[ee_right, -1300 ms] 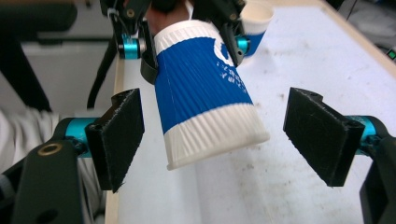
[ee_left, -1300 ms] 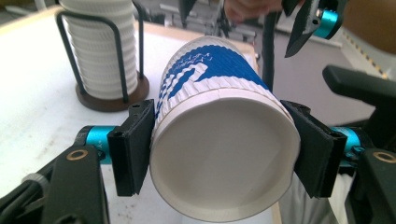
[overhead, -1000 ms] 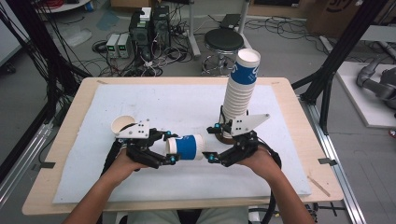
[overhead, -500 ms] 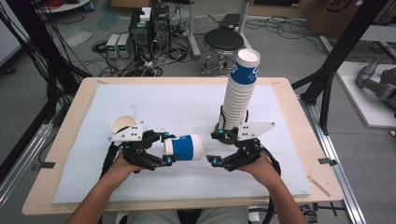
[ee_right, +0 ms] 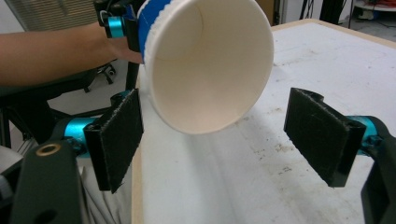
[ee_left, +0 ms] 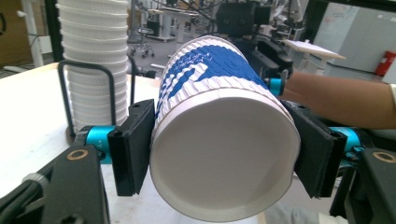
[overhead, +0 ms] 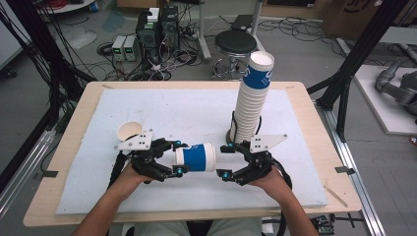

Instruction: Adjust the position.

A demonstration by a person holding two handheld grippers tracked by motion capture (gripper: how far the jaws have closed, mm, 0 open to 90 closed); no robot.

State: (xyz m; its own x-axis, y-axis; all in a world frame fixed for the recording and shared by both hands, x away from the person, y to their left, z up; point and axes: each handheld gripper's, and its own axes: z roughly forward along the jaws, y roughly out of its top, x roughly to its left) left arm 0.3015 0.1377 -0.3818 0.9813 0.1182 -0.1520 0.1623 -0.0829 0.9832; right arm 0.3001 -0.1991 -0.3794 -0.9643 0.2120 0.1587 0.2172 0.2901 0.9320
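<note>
Paper cup held sideways near the table's front edge

The left gripper [overhead: 178,157] clamps the blue-and-white cup [overhead: 195,157] near its base; the right gripper [overhead: 227,161] gapes empty at its mouth. Light, thin-walled and likely crushable, it wants gentle pressure near the stiffer rim or base.

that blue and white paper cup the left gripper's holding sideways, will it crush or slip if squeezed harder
The paper cup is probably light and thin-walled, so a harder squeeze from the left gripper might dent it; its open mouth has nothing inside bracing it. The ribbed sleeve likely gives the pads decent grip. Set down sideways, it would probably roll in a curve, being tapered.
</note>
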